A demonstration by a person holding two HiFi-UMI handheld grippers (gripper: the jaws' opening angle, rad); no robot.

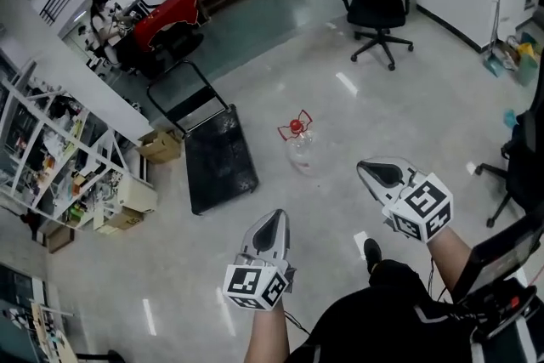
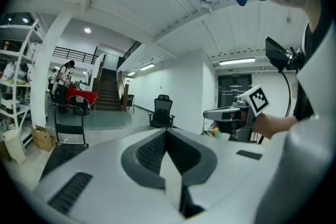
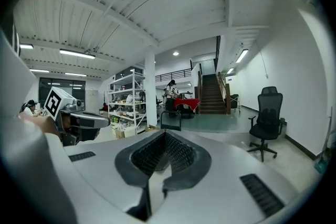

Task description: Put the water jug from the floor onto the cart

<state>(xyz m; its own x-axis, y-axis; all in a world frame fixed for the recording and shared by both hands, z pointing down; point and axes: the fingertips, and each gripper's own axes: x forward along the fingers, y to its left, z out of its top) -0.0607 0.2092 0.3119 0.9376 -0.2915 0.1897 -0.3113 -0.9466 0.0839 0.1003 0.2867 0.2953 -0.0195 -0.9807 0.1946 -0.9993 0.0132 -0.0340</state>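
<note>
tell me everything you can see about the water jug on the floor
The water jug is a clear, see-through plastic bottle with a red cap and a thin red carry handle at its top. In the head view it rests on the pale glossy floor, a little to the right of the black flat cart and apart from it. Nothing but the floor touches it. Whether it holds water is too hard to tell.

I see two pale grey wedge shells, the left gripper [image 1: 274,223] and right gripper [image 1: 374,172]. Each nose has a dark grey collar [image 2: 210,157] round black ribbed pads [image 2: 152,150], with dark slotted vents [image 2: 71,191] either side. Behind the jaws each carries a white cube [image 1: 255,286] with black square markers. Further back: black top [image 1: 382,319], black shoe [image 1: 371,251].
</note>
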